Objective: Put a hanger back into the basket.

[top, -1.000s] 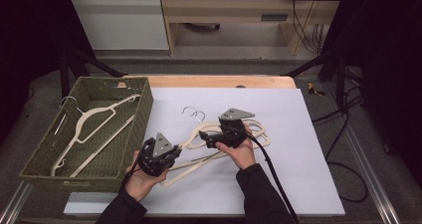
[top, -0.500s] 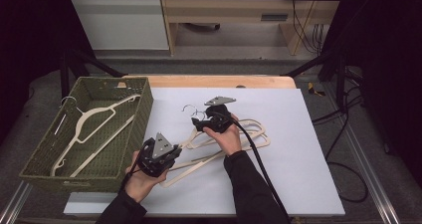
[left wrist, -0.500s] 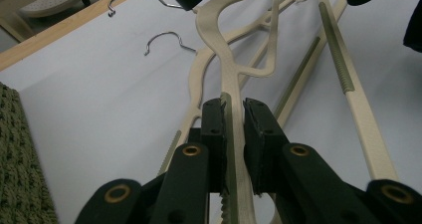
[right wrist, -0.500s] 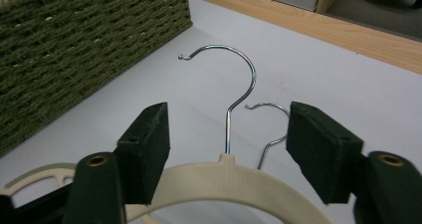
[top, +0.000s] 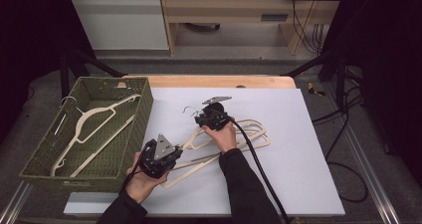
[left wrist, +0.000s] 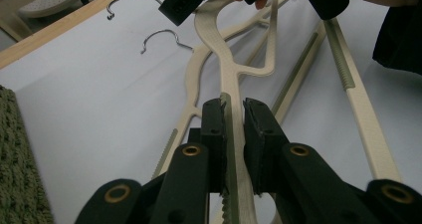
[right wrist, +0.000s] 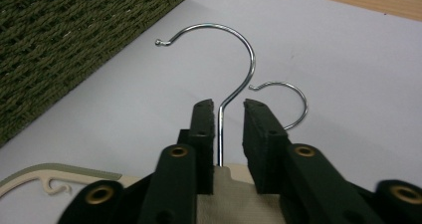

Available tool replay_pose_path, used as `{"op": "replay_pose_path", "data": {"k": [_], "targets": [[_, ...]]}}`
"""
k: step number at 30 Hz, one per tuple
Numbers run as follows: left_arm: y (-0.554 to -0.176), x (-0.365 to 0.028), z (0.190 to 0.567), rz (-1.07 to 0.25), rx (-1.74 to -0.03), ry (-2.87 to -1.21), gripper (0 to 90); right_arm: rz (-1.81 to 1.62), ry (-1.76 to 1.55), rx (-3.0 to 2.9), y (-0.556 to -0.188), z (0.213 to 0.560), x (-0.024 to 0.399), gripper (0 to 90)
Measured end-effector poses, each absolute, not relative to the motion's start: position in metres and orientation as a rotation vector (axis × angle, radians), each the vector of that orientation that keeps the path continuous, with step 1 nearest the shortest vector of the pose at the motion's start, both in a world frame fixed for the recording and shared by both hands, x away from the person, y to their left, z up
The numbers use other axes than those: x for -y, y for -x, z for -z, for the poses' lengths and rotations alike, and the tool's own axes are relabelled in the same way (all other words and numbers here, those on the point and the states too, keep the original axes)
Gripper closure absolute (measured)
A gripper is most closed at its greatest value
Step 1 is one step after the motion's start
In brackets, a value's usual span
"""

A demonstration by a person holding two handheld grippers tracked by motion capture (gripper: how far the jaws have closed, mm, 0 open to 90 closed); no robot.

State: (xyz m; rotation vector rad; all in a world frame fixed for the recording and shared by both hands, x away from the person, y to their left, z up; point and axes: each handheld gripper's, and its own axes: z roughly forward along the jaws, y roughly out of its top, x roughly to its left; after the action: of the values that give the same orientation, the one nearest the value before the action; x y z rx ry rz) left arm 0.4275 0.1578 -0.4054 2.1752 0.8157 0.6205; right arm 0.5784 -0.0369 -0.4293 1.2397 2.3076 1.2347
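High view: right gripper (top: 205,118) has moved up the white bench (top: 308,149) to the hanger (top: 249,134) neck, jaws just closing; left gripper (top: 158,157) unmoved. Green basket (top: 134,129) lies left of it.

Left gripper view: gripper (left wrist: 234,119) clamps the hanger's arm (left wrist: 230,84).

Right gripper view: gripper (right wrist: 229,117) jaws narrow around the wire hook (right wrist: 234,55), gap on one side.

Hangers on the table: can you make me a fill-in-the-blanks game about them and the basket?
1. The green basket has one cream ____ lying inside it.
2. The right gripper has the metal ____ of a hanger between its fingers.
3. The left gripper is shut on the hanger's cream ____.
4. The hangers outside the basket lie on a ____ sheet.

Missing words: hanger; hook; arm; white
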Motion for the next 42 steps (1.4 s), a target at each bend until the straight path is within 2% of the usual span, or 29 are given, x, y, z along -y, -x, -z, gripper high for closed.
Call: {"op": "replay_pose_path", "data": {"k": [1,2,4,15,22,26,27,30,31,33,38,39,40,41,42], "targets": [[-0.427,-0.158,0.405,-0.620,-0.816,-2.175,79.3,-1.235,-1.240,-2.308,-0.578,0.429,0.037,76.0],[-0.427,-0.157,0.406,-0.622,-0.809,-2.179,79.3,-1.240,-1.253,-2.320,-0.579,0.429,0.037,82.4],[-0.426,-0.157,0.407,-0.622,-0.808,-2.177,79.3,-1.246,-1.261,-2.336,-0.579,0.429,0.038,85.9],[-0.420,-0.156,0.413,-0.622,-0.799,-2.195,79.1,-1.268,-1.255,-2.322,-0.569,0.422,0.042,88.8],[-0.428,-0.160,0.423,-0.489,-0.859,-2.195,78.8,-1.323,-1.187,-2.257,-0.551,0.414,0.049,89.3],[-0.435,-0.163,0.416,-0.400,-0.850,-2.109,64.7,-1.366,-1.143,-2.248,-0.540,0.413,0.056,89.4],[-0.436,-0.160,0.414,-0.345,-0.853,-2.068,60.8,-1.378,-1.135,-2.242,-0.539,0.414,0.057,89.4],[-0.443,-0.156,0.407,-0.344,-0.838,-2.039,44.4,-1.415,-1.091,-2.231,-0.531,0.414,0.062,89.4],[-0.446,-0.152,0.406,-0.307,-0.824,-2.032,42.3,-1.430,-1.080,-2.228,-0.530,0.413,0.063,89.4],[-0.451,-0.151,0.405,-0.351,-0.814,-2.037,39.6,-1.446,-1.078,-2.219,-0.527,0.412,0.065,89.4],[-0.471,-0.134,0.409,-0.264,-0.810,-2.054,44.0,-1.495,-1.037,-2.198,-0.515,0.408,0.073,89.4],[-0.473,-0.130,0.410,-0.220,-0.795,-2.048,46.4,-1.501,-1.025,-2.198,-0.513,0.408,0.074,89.4],[-0.474,-0.125,0.412,-0.118,-0.743,-2.024,49.9,-1.506,-1.023,-2.199,-0.511,0.407,0.075,89.4],[-0.477,-0.128,0.412,-0.243,-0.814,-2.070,54.2,-1.509,-1.013,-2.203,-0.509,0.407,0.076,89.4],[-0.479,-0.126,0.413,-0.224,-0.809,-2.073,56.2,-1.519,-1.015,-2.199,-0.508,0.406,0.076,89.3]]}}
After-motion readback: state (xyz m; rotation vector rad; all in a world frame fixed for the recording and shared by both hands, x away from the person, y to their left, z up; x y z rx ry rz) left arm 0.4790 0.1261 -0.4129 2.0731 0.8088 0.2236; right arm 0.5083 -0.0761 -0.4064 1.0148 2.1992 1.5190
